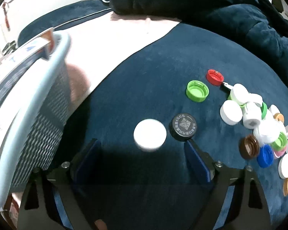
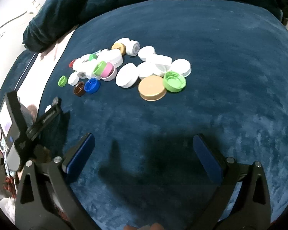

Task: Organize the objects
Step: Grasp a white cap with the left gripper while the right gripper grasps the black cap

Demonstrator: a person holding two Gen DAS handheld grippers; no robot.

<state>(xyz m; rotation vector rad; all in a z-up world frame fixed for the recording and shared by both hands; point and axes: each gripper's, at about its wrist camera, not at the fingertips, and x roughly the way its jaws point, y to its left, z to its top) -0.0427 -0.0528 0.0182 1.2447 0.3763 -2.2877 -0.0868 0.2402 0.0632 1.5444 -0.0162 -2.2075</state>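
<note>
Left hand-held gripper (image 1: 142, 147): jaws spread wide with nothing between the blue pads; it hangs over the dark blue velvety blanket (image 1: 153, 67).
Right hand-held gripper (image 2: 144, 143): jaws likewise wide apart and empty, above a bare stretch of the blanket, its shadow falling between the fingers.
Round white plastic cap (image 1: 150, 135): blurred, just ahead of the left fingertips and roughly between them; whether it rests on the blanket or is in the air cannot be told.
Black round cap with a printed code on top (image 1: 183, 126): just right of the white cap, close to the tip of the right-side finger.
Pale blue woven plastic basket (image 1: 48, 88): at the left of the left wrist view, holding a printed carton (image 1: 19, 57) that leans over its rim.
Green screw cap, open side up (image 1: 197, 90): farther out on the blanket, apart from the two near caps.
Red screw cap (image 1: 214, 77): just beyond the green one.
Heap of mixed bottle caps (image 2: 124, 67): white, green, pink, blue, brown and tan, crowded together and partly overlapping, well ahead of the right gripper.
Large tan flat lid (image 2: 152, 87): at the near edge of the heap, touching a light green cap (image 2: 174, 81) on its right.
Rumpled dark blue quilt (image 2: 105, 3): bunched along the far side.
</note>
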